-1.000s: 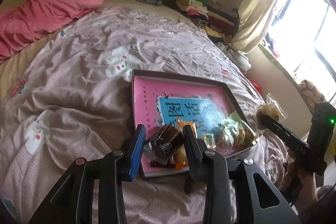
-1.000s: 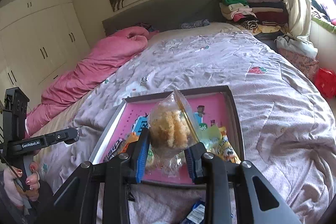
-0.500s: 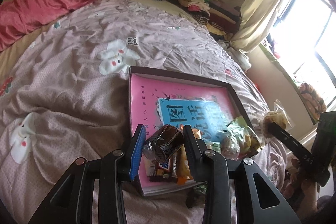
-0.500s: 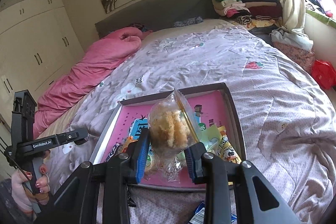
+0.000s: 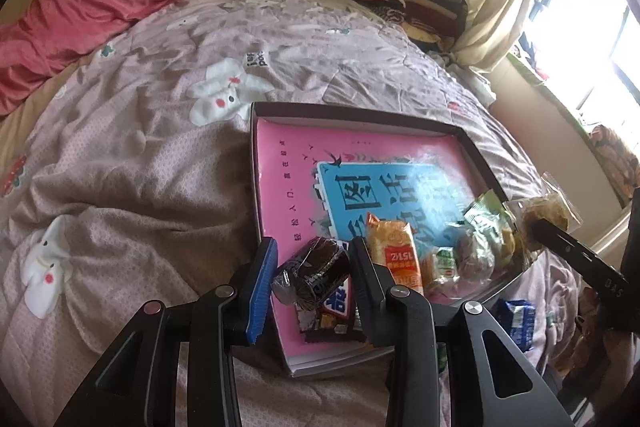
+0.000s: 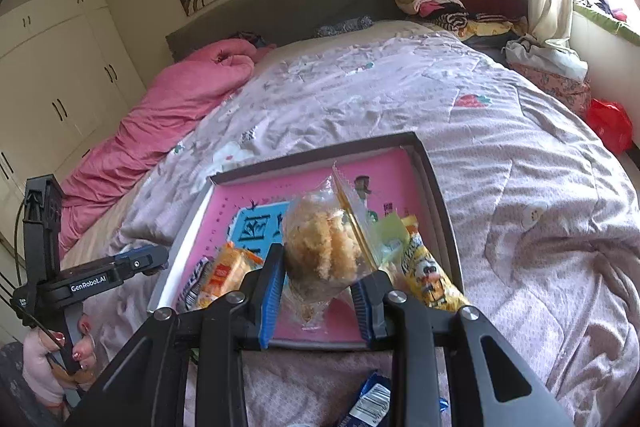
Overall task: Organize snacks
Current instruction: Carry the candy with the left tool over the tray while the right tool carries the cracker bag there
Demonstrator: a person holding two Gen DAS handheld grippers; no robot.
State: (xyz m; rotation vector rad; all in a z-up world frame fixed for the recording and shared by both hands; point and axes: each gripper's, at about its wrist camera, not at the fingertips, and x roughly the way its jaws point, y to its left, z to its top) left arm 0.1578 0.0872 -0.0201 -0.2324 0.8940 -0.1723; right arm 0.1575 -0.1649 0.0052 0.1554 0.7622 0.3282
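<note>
Glossy pink cardboard tray [image 5: 280,187]; crinkly clear plastic wrapper [image 6: 352,203]; soft matt cloth quilt [image 5: 140,155].

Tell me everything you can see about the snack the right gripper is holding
The clear plastic packet holds a pale golden, crumbly, floss-covered pastry, rounded and lumpy. The wrapper is crinkled, with a flat sealed fin sticking up at its upper right and loose film hanging below. The right gripper clamps it between blue-padded fingers, upright, above the near edge of the pink-lined tray, apparently not touching the snacks lying there. The left wrist view shows it too, at that tray's right edge.
</note>
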